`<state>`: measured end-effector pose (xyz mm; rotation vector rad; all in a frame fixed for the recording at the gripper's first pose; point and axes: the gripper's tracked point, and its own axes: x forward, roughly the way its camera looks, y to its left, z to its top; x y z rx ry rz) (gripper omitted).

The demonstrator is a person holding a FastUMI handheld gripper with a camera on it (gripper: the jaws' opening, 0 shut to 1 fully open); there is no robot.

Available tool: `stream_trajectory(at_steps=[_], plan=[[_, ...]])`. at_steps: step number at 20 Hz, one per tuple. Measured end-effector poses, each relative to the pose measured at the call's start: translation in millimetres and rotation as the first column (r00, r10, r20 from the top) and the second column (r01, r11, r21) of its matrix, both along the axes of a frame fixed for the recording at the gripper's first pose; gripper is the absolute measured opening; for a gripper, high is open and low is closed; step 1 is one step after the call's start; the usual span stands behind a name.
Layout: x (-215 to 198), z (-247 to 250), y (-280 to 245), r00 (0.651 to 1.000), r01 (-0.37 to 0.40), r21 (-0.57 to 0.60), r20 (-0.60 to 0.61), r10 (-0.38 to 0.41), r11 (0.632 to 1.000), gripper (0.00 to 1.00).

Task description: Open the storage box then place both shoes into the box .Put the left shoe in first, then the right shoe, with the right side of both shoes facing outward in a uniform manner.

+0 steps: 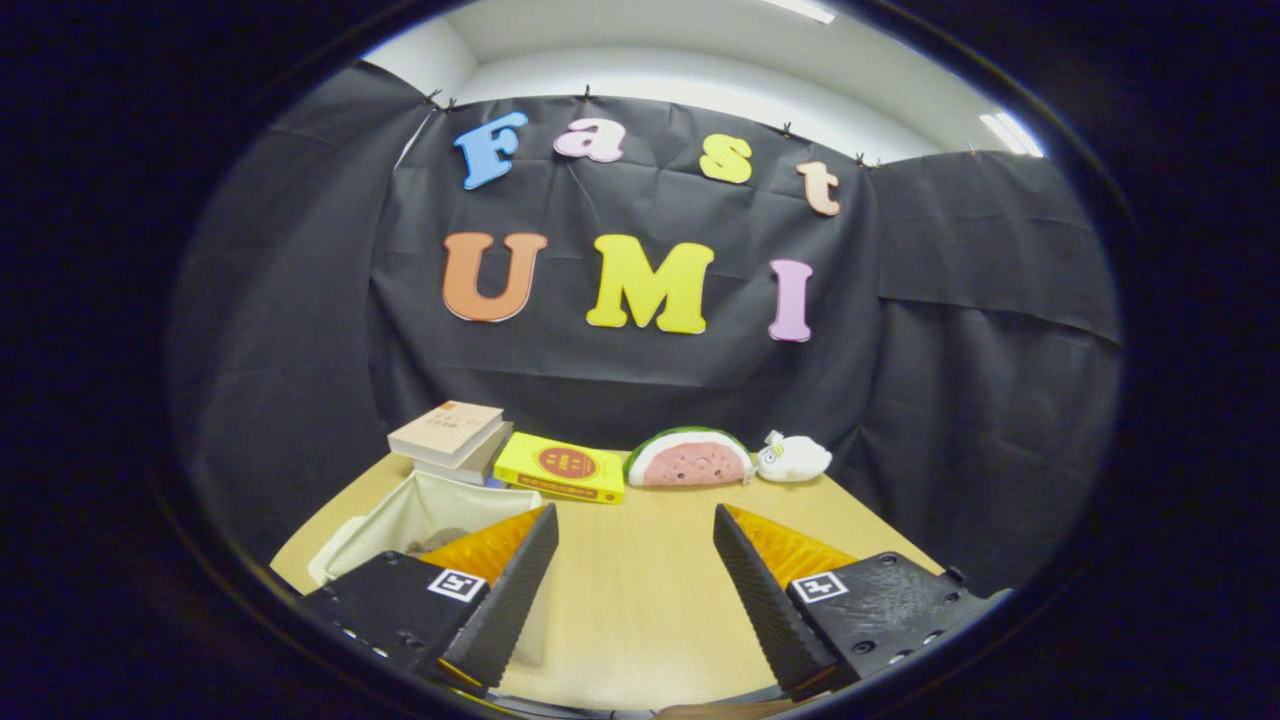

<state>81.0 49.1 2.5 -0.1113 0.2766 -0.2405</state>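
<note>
My gripper [632, 522] is held above the wooden table [640, 600], open, with nothing between its two black and orange fingers [515, 580]. A cream fabric storage box [420, 510] stands open on the table to the left, partly behind the left finger. Something dark lies inside it near the left finger, too hidden to identify.
Beyond the fingers, along the back of the table, sit a stack of books [450, 440], a yellow book [560, 468], a watermelon-slice plush [690, 460] and a small white plush [793, 458]. Black cloth walls close the booth behind and at both sides.
</note>
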Motion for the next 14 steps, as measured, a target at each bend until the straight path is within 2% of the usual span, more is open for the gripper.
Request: stream_trajectory(at_steps=[5, 8, 12, 14], plan=[[-11.2, 1.7, -50.7, 0.999, 0.039, 0.040, 0.006, -0.039, 0.998, 0.95], [-15.0, 1.1, -67.9, 1.000, 0.012, 0.088, 0.017, -0.014, 0.996, 0.95], [-18.0, 4.3, -89.2, 0.998, -0.006, 0.066, 0.068, 0.001, 0.998, 0.96], [-17.3, 2.7, -88.3, 0.997, -0.040, 0.065, 0.072, 0.035, 0.997, 0.96]])
